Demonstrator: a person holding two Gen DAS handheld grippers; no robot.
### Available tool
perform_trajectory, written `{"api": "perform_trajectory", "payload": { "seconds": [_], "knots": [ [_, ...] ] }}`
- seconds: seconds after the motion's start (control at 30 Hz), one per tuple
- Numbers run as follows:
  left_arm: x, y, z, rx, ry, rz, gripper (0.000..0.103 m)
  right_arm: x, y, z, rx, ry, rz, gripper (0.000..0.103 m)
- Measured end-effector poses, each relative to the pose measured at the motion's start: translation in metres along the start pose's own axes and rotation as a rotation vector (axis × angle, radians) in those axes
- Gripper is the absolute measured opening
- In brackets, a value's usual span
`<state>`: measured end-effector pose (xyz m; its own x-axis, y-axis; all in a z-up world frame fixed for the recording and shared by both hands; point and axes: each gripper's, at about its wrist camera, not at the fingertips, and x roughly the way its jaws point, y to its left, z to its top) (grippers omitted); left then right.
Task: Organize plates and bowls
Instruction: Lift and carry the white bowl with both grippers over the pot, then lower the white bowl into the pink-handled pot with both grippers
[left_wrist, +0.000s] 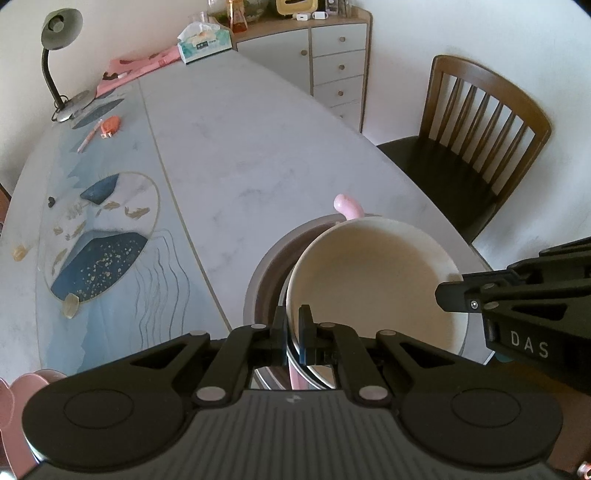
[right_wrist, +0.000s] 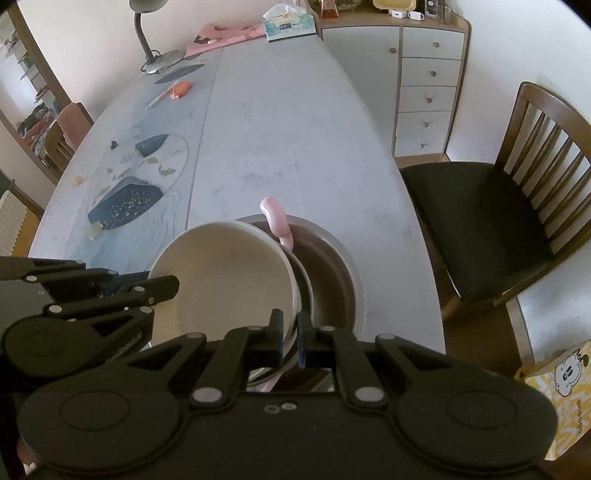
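A: Where is the cream bowl (left_wrist: 373, 280)?
B: It sits tipped inside a steel bowl (right_wrist: 308, 291), in a big grey bowl (right_wrist: 332, 273) on the counter (left_wrist: 240, 155). A pink spoon (right_wrist: 275, 218) sticks out behind.
A: What are the grippers doing?
B: The left gripper (left_wrist: 294, 328) pinches the cream bowl's rim. The right gripper (right_wrist: 290, 332) pinches its other side.

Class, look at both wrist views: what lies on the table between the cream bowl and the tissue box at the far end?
Nothing: in both views the stretch of table from the cream bowl to the tissue box is bare marble.
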<state>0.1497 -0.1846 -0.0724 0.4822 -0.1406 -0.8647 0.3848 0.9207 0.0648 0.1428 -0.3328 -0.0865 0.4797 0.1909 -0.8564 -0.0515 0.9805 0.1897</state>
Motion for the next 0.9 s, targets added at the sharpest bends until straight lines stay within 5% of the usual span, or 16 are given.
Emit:
{"api": "perform_trajectory", "payload": {
  "seconds": [0.57,0.9],
  "knots": [
    [0.011,-0.001,-0.001,0.016,0.016,0.003,0.005,0.013,-0.003,-0.002,0.003,0.023,-0.007,0.009],
    [0.01,0.004,-0.003,0.005,0.015,-0.024,0.007,0.012,-0.006,-0.004,0.014,0.019,0.004,0.02]
  ]
}}
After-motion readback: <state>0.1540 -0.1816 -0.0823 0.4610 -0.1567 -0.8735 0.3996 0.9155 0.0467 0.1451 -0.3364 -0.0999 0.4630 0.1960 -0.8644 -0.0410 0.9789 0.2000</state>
